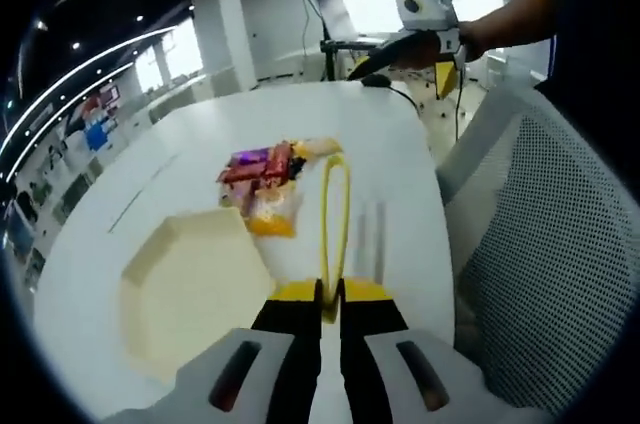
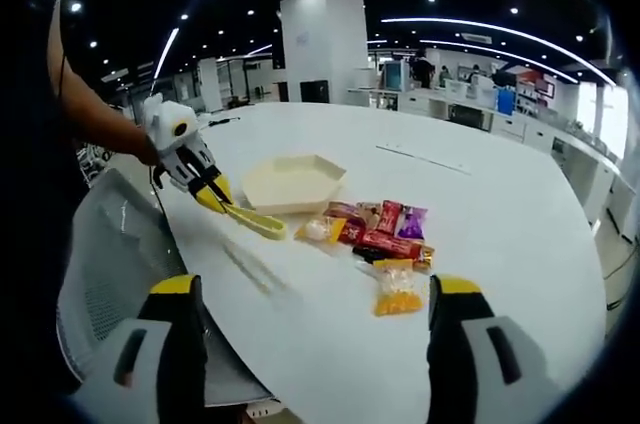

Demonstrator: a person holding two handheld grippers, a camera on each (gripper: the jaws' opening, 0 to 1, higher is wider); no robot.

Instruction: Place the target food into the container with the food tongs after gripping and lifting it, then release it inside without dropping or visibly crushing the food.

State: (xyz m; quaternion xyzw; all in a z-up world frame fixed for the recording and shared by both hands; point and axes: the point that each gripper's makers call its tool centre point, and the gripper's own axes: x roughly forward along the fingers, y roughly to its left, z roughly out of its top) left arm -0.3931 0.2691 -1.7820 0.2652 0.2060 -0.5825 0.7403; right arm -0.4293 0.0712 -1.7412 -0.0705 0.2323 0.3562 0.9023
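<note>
The left gripper clamps the handle end of the yellow food tongs, jaws nearly together; the tongs hang just above the white surface, tips near the pile of snack packets. The cream hexagonal container sits beside the pile, toward the near edge. In the right gripper view, the left gripper with the tongs enters from the left, next to the container and the packets. The right gripper hovers with jaws spread wide, holding nothing. A mesh chair stands at the surface's edge.
</note>
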